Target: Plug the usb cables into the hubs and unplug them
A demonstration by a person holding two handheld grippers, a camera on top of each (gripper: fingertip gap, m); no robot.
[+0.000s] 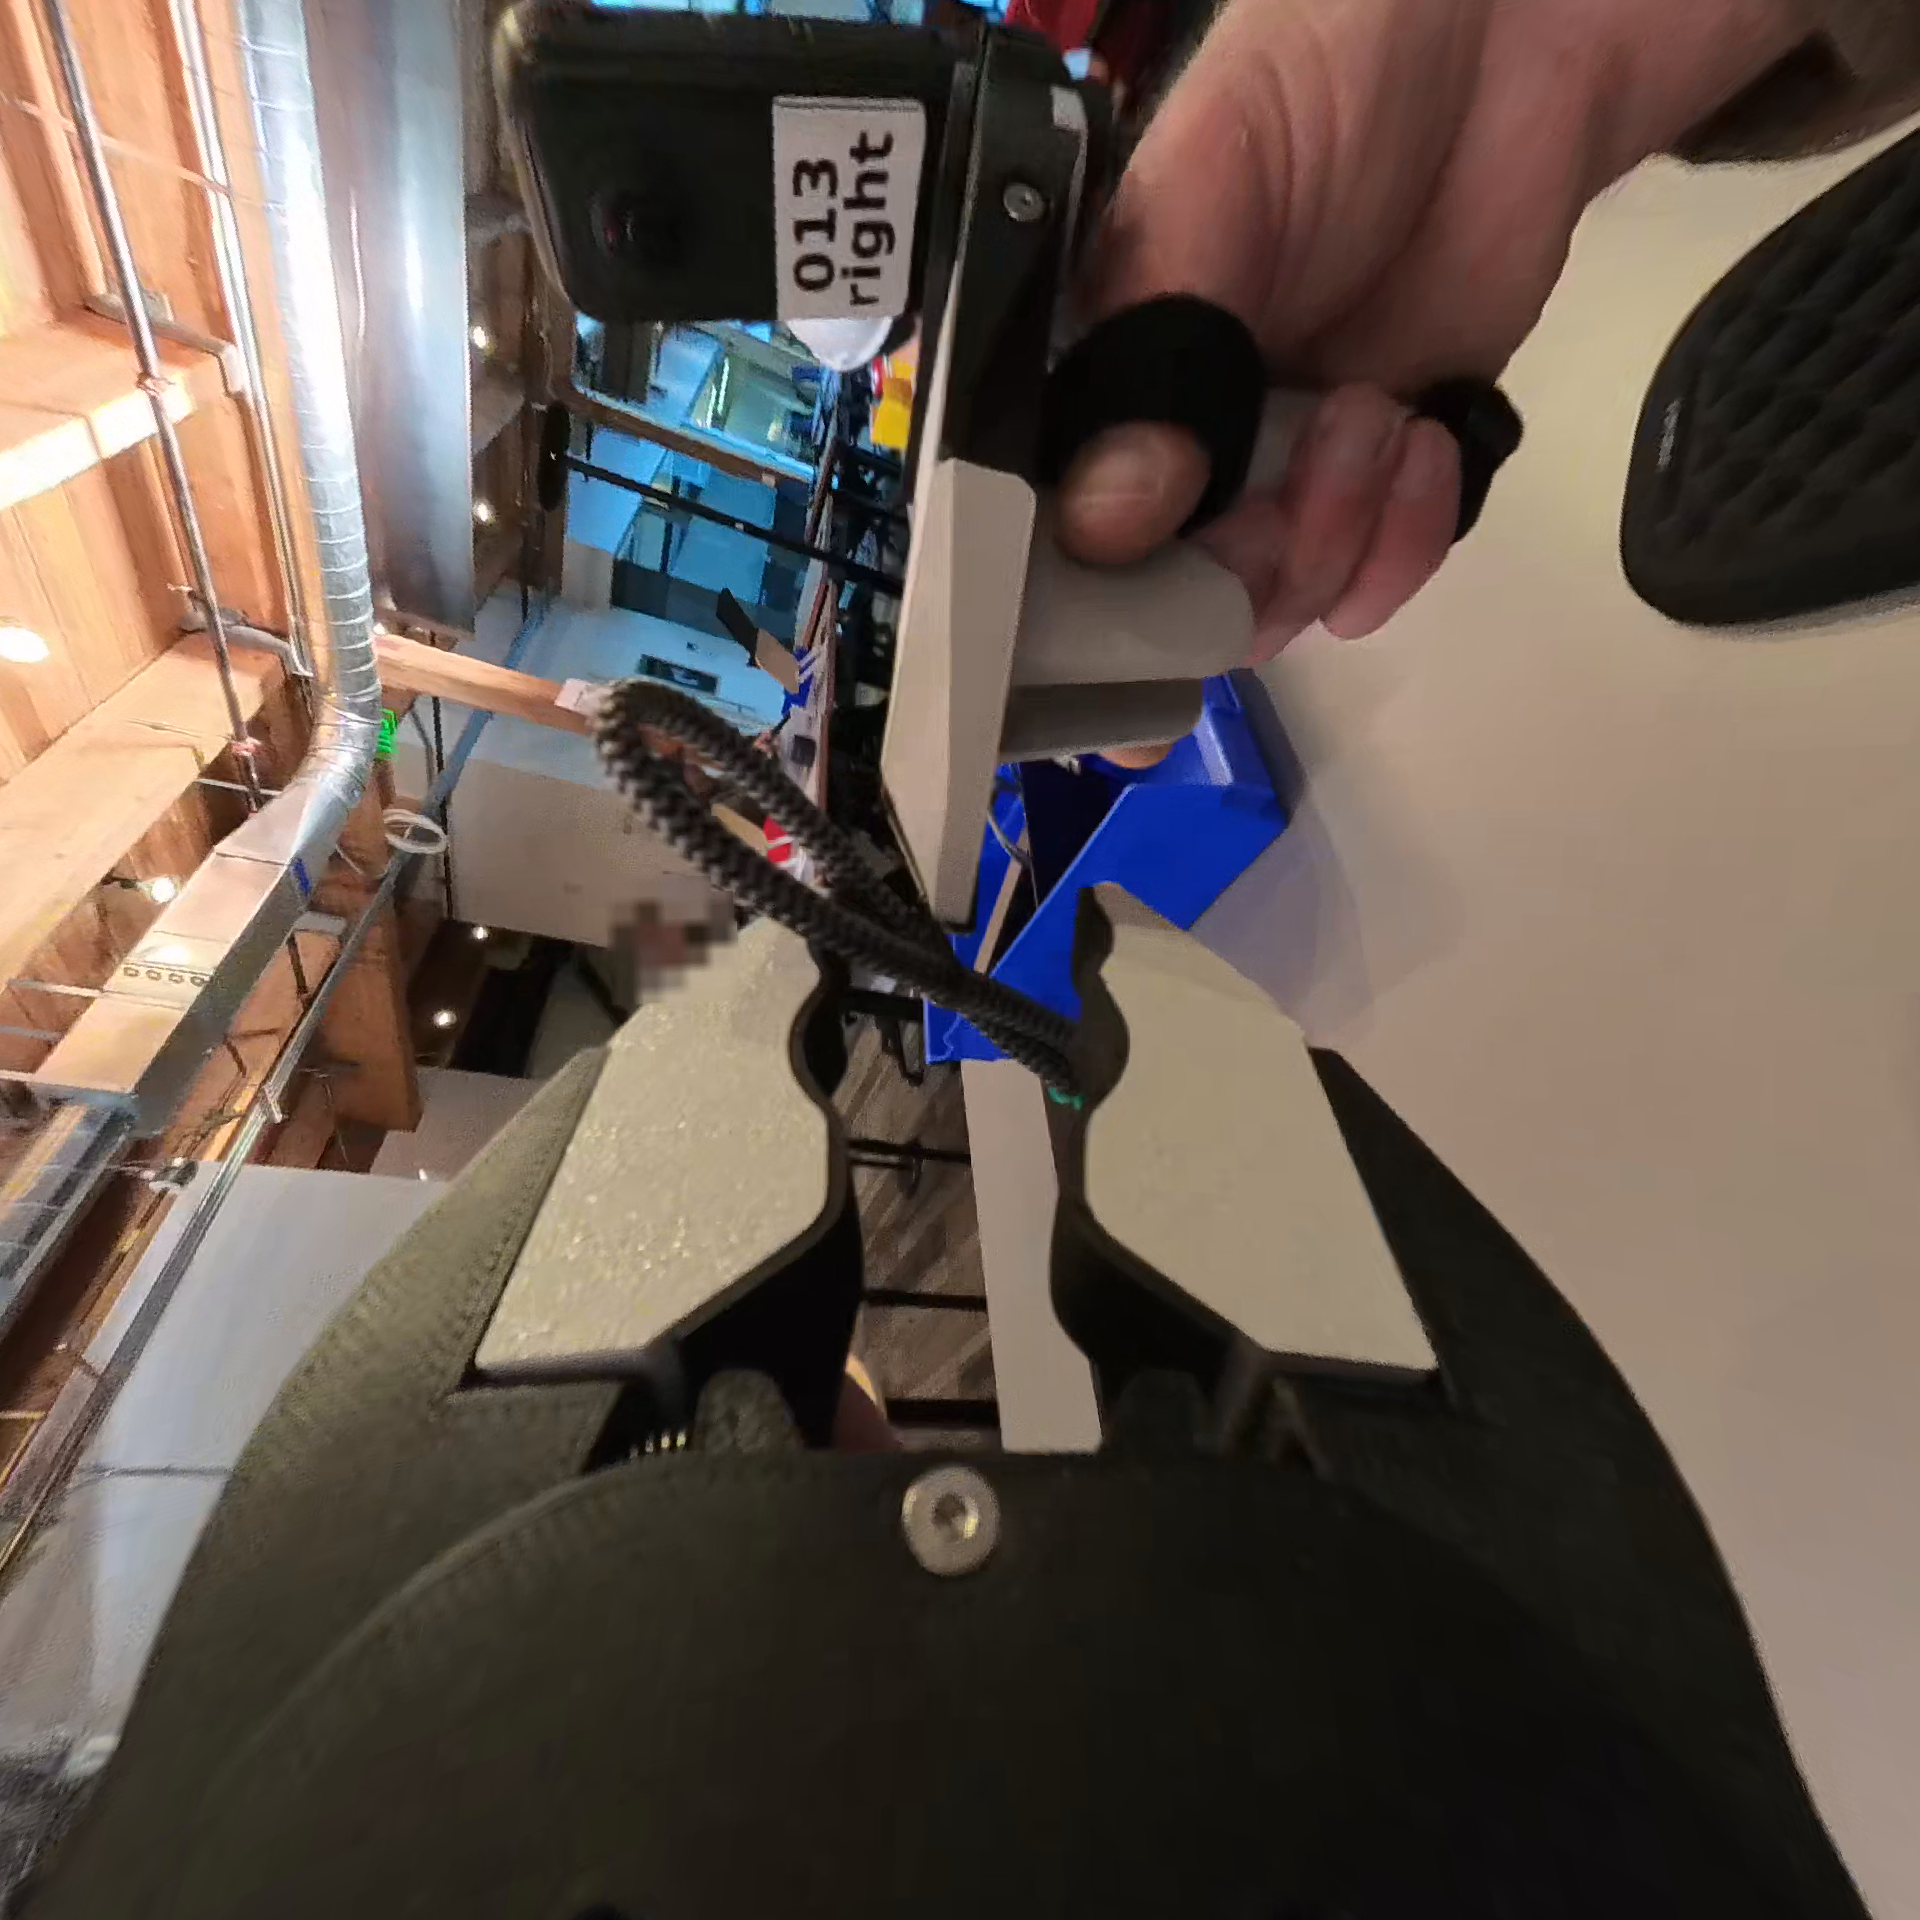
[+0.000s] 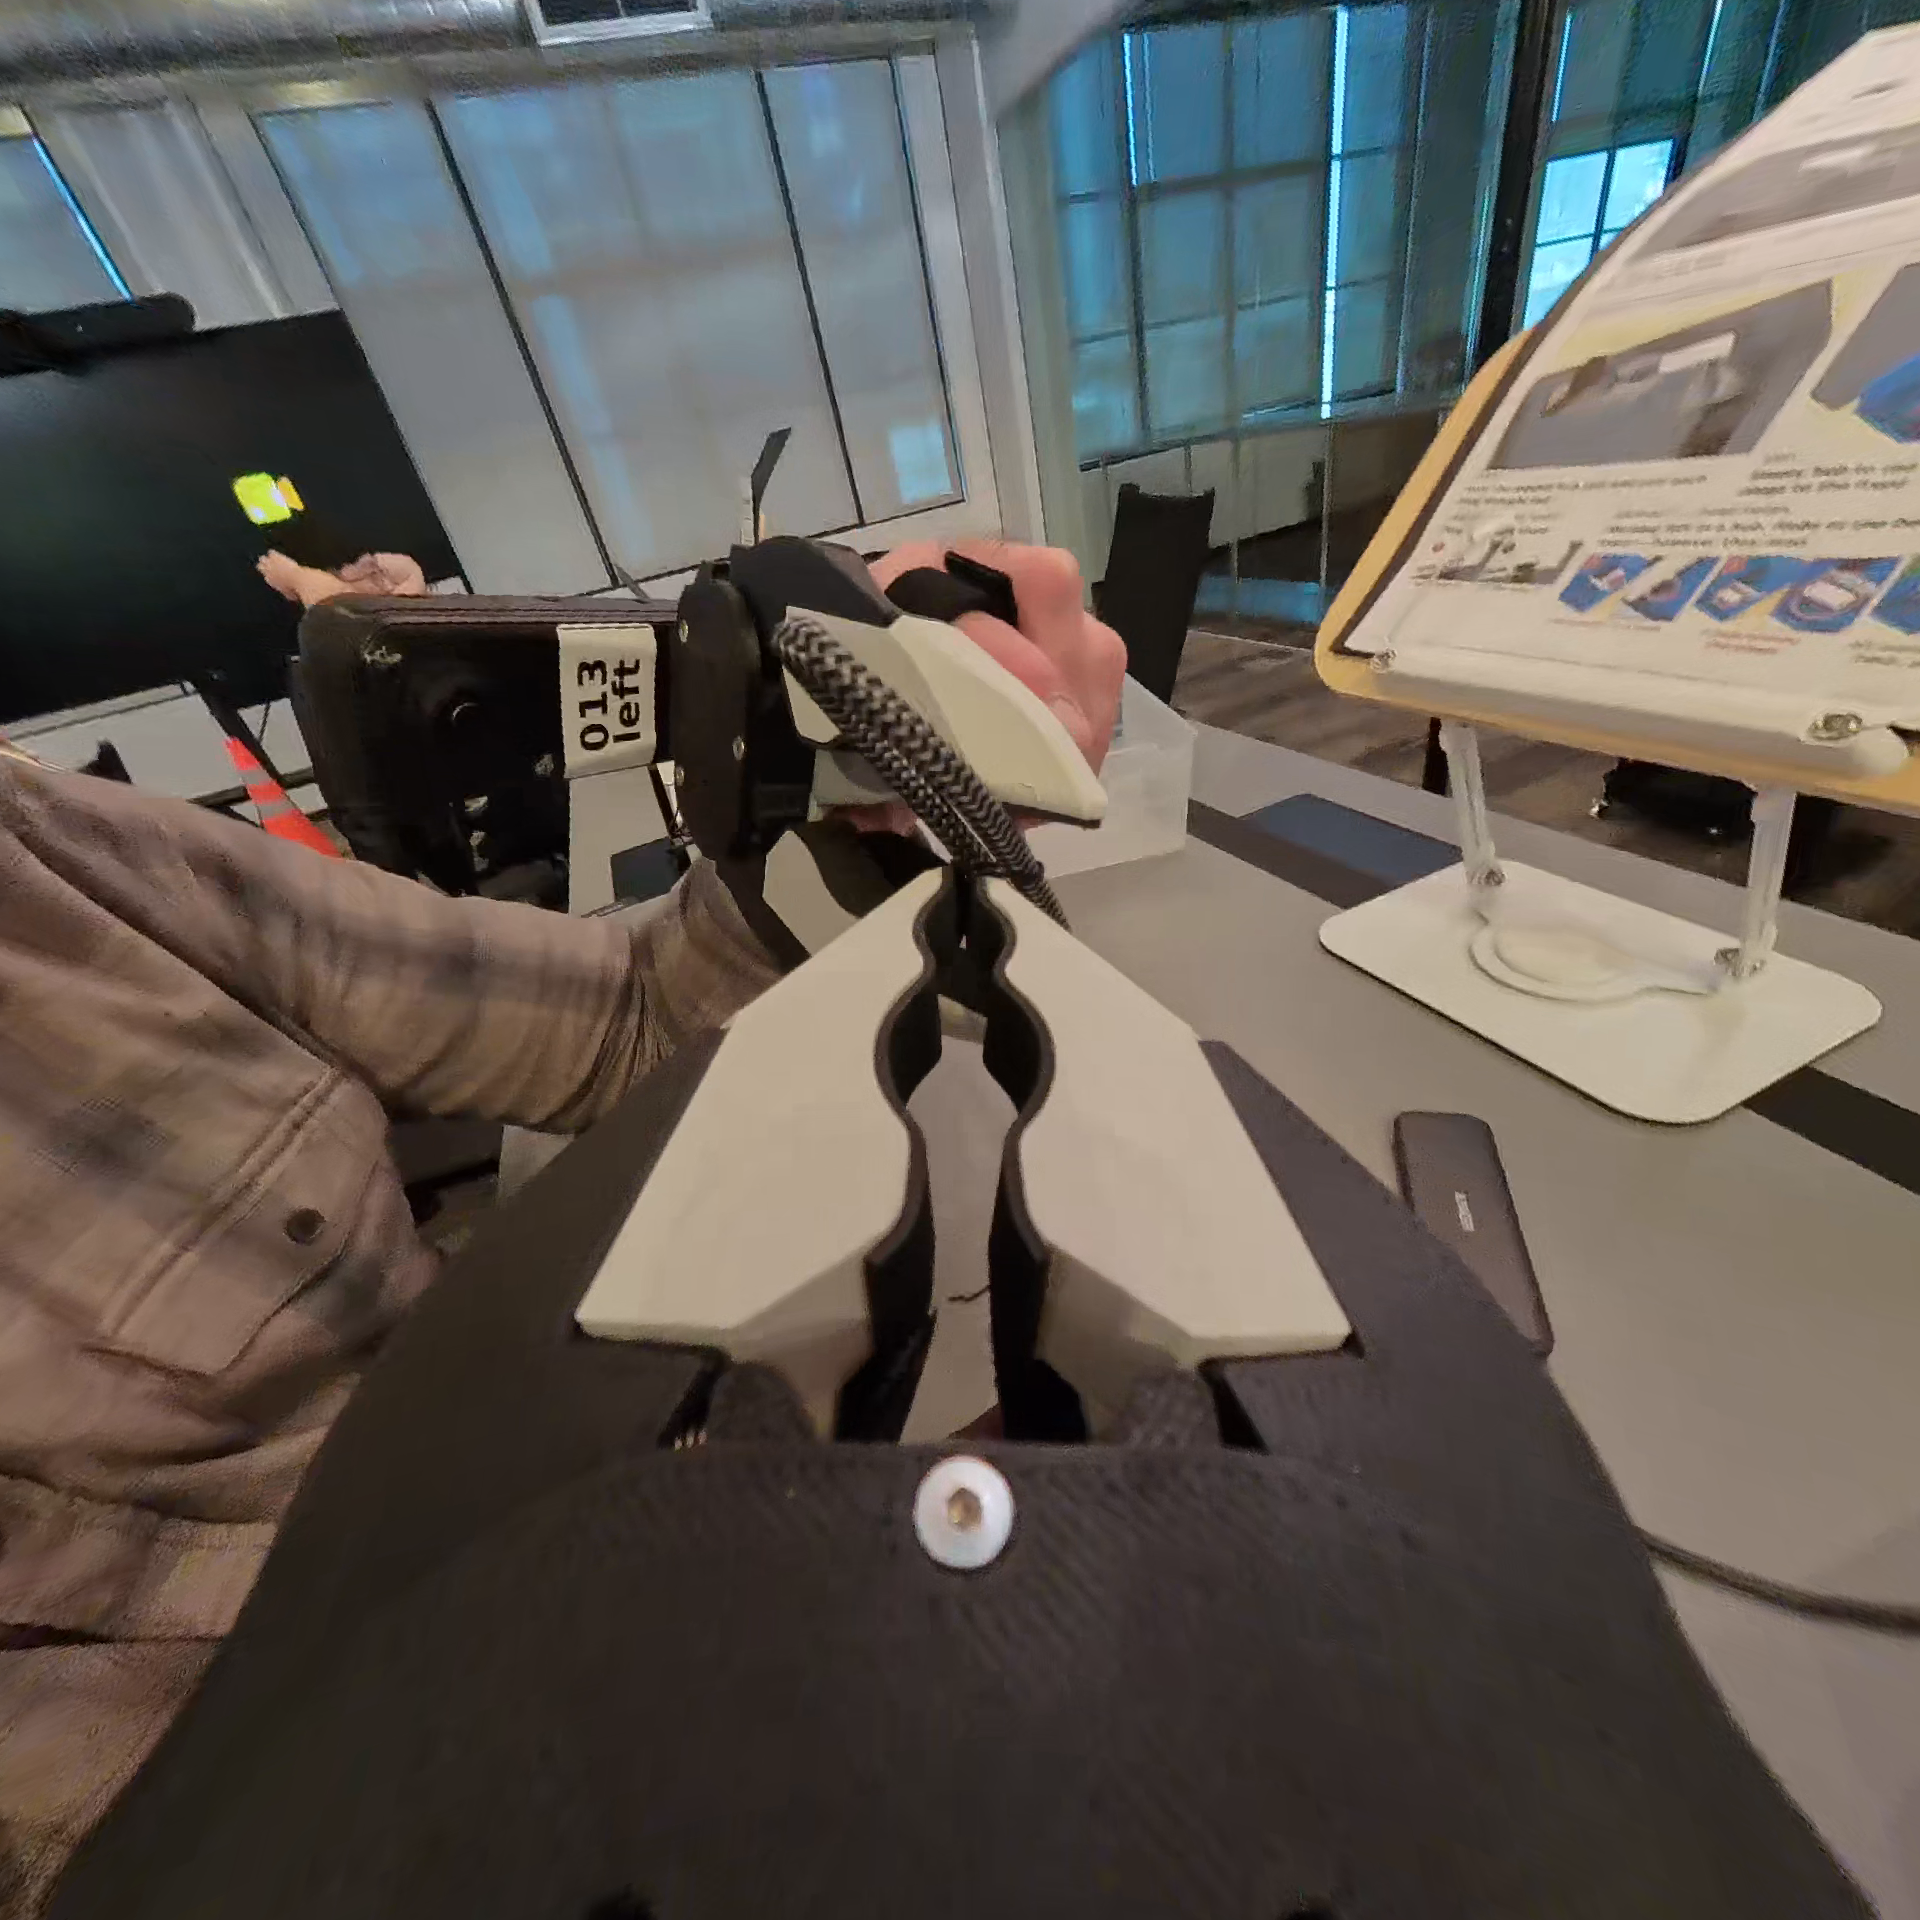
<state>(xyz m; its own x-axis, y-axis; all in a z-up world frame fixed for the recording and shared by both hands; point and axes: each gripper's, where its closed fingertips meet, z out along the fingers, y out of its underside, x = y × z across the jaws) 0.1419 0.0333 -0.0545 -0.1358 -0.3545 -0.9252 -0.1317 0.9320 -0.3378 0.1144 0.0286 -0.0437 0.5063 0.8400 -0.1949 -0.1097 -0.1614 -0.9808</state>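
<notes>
A black-and-white braided usb cable (image 2: 894, 743) is doubled into a loop in the air between both grippers. My right gripper (image 2: 964, 894) is shut on the cable near the loop's lower end. In the left wrist view the cable (image 1: 727, 821) loops up and left, and the right gripper (image 1: 956, 920) pinches it edge-on. My left gripper (image 1: 945, 935) is open; the cable rests against its right finger (image 1: 1226, 1122). The left gripper (image 2: 1081, 810) also shows just beyond the right one. A dark grey hub (image 2: 1470, 1226) lies on the grey table (image 2: 1714, 1351), right of my right gripper.
A white stand (image 2: 1590, 997) with an instruction sheet stands on the table at the right. A clear bin (image 2: 1148, 769) sits behind the grippers. A thin cable (image 2: 1766, 1600) lies on the table near right. A blue bin (image 1: 1143, 831) and a black quilted object (image 1: 1787, 395) lie on the table. Less than 4 cm separates the two grippers' tips.
</notes>
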